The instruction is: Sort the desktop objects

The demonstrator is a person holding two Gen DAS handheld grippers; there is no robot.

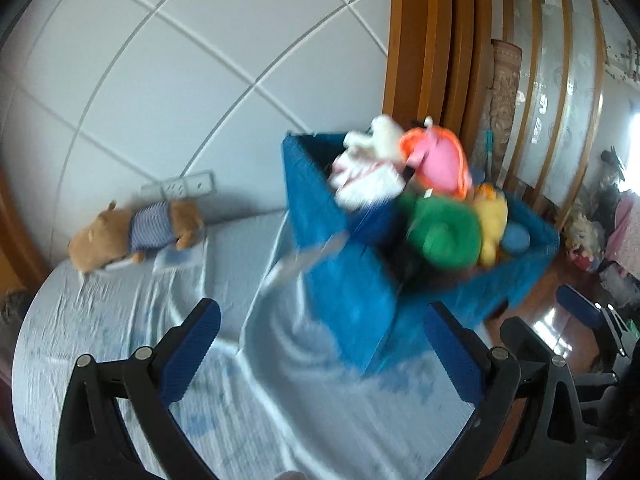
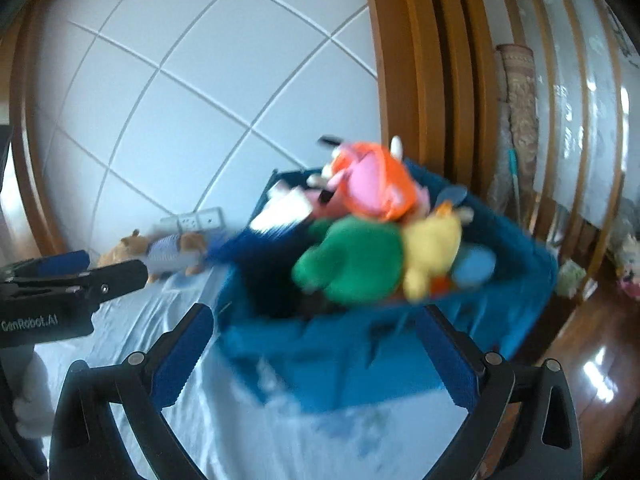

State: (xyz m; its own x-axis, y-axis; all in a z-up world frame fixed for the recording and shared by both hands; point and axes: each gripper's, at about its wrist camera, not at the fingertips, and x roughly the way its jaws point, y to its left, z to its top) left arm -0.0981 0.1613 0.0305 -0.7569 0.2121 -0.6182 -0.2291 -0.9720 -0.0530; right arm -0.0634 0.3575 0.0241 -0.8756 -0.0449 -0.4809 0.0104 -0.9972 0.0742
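Note:
A blue fabric bin stands on the pale blue sheet, full of plush toys: a green one, a yellow one, an orange-pink one and a white one. A brown plush in a striped shirt lies alone by the wall. My left gripper is open and empty in front of the bin; it also shows in the right wrist view. My right gripper is open and empty, close to the bin's front wall.
A white tiled wall with a socket strip stands behind the bed. A wooden frame and slatted screen stand at the right. A glossy wooden floor with more toys lies beyond the bed's right edge.

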